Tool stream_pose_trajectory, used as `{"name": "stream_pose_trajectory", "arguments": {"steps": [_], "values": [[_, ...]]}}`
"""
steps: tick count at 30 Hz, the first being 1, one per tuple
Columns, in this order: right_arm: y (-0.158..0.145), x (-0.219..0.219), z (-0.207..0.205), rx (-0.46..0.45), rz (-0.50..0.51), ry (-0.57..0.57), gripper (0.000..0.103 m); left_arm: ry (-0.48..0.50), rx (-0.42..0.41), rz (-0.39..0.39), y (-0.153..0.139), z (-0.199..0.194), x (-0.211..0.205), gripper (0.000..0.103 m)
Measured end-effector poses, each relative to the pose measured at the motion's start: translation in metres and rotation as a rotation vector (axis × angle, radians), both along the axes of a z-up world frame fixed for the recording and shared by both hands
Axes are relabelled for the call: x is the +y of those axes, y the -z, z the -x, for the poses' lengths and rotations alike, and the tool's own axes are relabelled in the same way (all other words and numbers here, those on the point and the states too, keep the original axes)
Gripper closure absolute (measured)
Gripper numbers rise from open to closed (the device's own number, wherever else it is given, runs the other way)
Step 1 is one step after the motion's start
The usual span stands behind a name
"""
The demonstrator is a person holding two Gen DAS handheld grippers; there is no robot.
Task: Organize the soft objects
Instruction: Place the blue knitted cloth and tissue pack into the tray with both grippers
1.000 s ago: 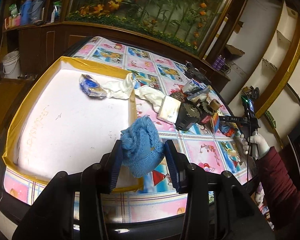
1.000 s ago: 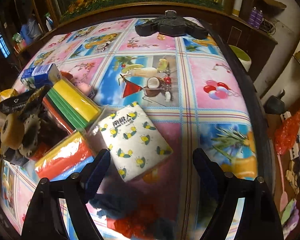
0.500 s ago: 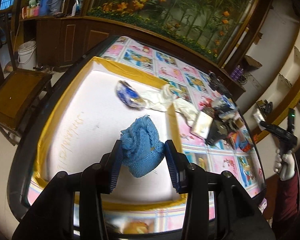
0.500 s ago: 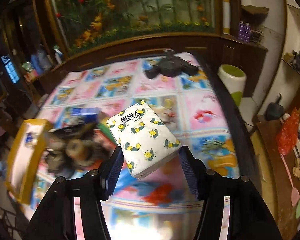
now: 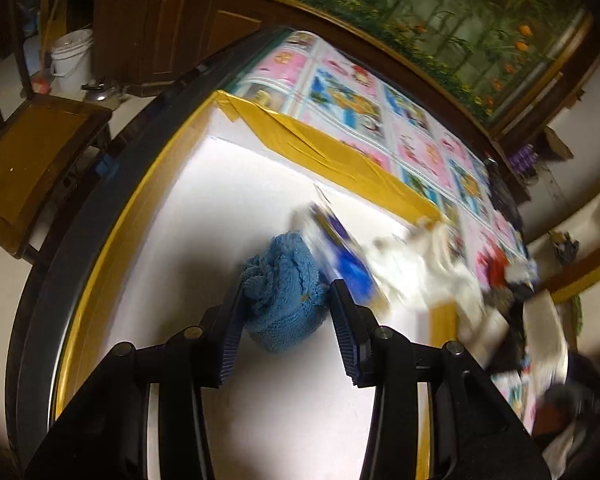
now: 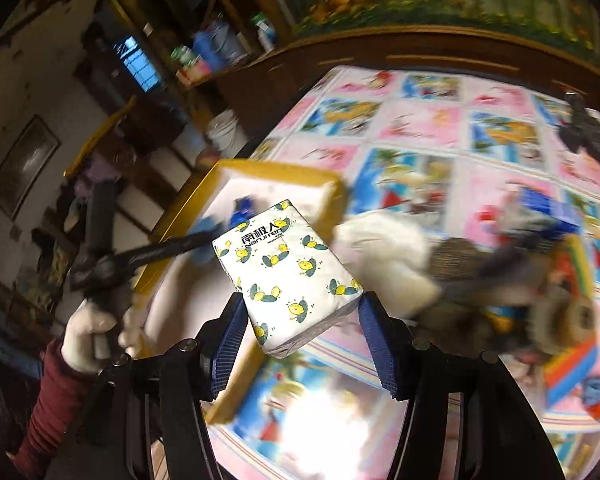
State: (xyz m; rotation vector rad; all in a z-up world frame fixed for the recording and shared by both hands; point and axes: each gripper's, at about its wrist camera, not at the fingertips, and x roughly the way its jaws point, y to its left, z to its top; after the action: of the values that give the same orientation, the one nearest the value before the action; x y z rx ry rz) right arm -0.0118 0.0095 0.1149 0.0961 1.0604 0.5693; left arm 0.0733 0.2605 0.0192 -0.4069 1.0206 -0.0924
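Left claw (image 5: 286,312) pinches a blue knitted cloth (image 5: 282,296) over the white tray (image 5: 204,208), a blurred blue-and-white packet (image 5: 340,248) just ahead, while right claw (image 6: 300,320) clamps a lemon-print tissue pack (image 6: 288,268) above the table (image 6: 420,140), tray ahead-left.

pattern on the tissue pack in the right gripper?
White tissue pack with yellow lemons and dark leaves; clearest in the right wrist view.

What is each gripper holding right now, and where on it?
Left gripper clamps the blue knitted cloth across its bunched middle. Right gripper pinches the lemon-print tissue pack by its two long sides, near the lower end.
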Motion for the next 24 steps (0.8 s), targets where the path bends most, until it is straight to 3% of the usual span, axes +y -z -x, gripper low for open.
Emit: {"name": "stream_pose_trajectory", "arguments": {"steps": [5, 8, 12, 16, 19, 24], "values": [[0.027, 0.075, -0.031, 0.047, 0.102, -0.093, 0.046, -0.069, -0.029, 0.074, 0.003, -0.028, 0.016, 0.057], [0.045, 0.102, -0.044, 0.080, 0.162, -0.121, 0.046, -0.063, -0.023, 0.158, 0.004, -0.023, 0.027, 0.051], [0.063, 0.126, -0.064, 0.089, 0.206, -0.104, 0.046, -0.042, -0.012, 0.199, 0.000, -0.008, 0.032, 0.051], [0.081, 0.147, -0.074, 0.079, 0.245, -0.095, 0.046, -0.043, -0.110, 0.187, -0.026, 0.022, 0.033, 0.051], [0.094, 0.157, -0.072, 0.018, 0.331, -0.073, 0.044, -0.048, -0.165, 0.204, -0.041, 0.042, 0.031, 0.044], [0.067, 0.132, -0.047, -0.004, 0.216, -0.058, 0.042, -0.048, -0.190, 0.201, -0.051, 0.072, 0.025, 0.044]]}}
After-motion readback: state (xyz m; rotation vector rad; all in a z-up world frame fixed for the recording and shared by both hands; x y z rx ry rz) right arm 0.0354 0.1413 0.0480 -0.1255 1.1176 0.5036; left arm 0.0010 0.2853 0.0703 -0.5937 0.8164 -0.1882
